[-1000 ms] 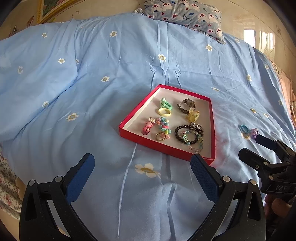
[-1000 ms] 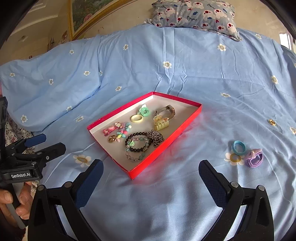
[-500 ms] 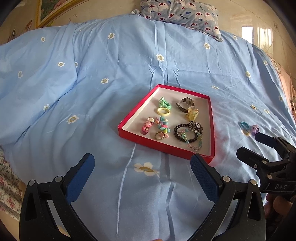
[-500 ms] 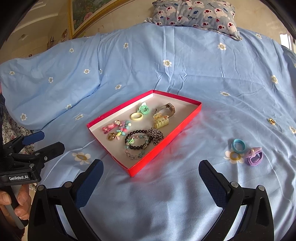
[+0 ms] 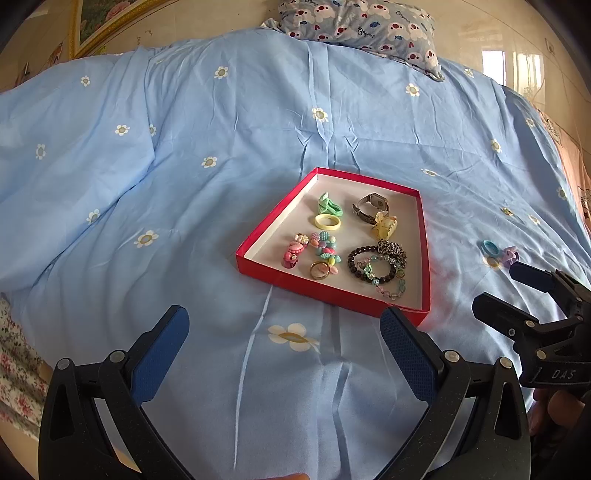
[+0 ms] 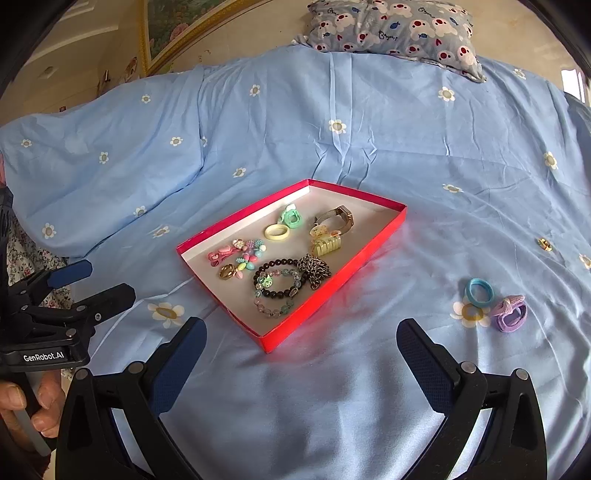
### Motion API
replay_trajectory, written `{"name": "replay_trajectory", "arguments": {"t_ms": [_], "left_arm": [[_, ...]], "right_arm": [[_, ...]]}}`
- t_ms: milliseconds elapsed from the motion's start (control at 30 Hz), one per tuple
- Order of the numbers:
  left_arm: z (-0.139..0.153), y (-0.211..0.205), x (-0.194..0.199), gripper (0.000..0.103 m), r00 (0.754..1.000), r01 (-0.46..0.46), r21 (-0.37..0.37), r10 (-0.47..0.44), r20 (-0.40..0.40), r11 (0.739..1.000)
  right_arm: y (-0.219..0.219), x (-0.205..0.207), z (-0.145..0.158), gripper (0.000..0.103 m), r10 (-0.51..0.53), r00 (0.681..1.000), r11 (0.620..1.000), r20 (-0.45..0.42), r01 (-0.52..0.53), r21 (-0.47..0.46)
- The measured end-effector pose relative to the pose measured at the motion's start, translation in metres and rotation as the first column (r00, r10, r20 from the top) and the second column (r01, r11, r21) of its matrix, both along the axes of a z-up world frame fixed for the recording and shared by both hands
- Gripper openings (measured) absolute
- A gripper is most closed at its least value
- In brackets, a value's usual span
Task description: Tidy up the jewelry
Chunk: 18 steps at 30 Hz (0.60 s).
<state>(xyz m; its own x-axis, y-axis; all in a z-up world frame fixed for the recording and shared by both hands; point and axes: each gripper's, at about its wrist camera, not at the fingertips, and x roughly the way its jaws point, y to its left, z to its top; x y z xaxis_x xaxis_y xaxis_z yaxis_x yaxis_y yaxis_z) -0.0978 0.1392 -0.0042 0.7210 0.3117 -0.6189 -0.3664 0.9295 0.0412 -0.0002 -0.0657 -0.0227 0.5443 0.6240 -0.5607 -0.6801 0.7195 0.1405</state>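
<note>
A red tray (image 5: 325,290) (image 6: 334,299) lies on the blue bedspread and holds several pieces: a watch (image 5: 371,207), bead bracelets (image 5: 373,266), a yellow ring (image 5: 327,222), hair clips. A blue hair tie (image 6: 479,292) and a purple hair tie (image 6: 509,313) lie on the bedspread right of the tray, also in the left wrist view (image 5: 490,248). A small gold piece (image 6: 544,243) lies farther right. My left gripper (image 5: 284,341) is open and empty, short of the tray's near edge. My right gripper (image 6: 301,347) is open and empty near the tray's near corner.
A patterned pillow (image 6: 395,27) lies at the head of the bed. A framed picture (image 6: 173,33) hangs on the wall at the back left. A floral sheet (image 5: 16,365) shows at the bed's left edge. The bedspread is wrinkled around the tray.
Both grippers have drawn back slightly, so the tray and hair ties sit a little higher in view. Both stay open and empty.
</note>
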Motion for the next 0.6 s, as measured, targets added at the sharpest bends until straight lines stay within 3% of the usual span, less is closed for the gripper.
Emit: {"name": "replay_trajectory", "arguments": {"t_ms": [600], "left_arm": [[0.0006, -0.0031, 0.0011, 0.103, 1.000, 0.006, 0.004, -0.006, 0.002, 1.000]], "right_arm": [[0.0044, -0.0024, 0.0033, 0.103, 0.012, 1.000, 1.000, 0.002, -0.012, -0.006]]}}
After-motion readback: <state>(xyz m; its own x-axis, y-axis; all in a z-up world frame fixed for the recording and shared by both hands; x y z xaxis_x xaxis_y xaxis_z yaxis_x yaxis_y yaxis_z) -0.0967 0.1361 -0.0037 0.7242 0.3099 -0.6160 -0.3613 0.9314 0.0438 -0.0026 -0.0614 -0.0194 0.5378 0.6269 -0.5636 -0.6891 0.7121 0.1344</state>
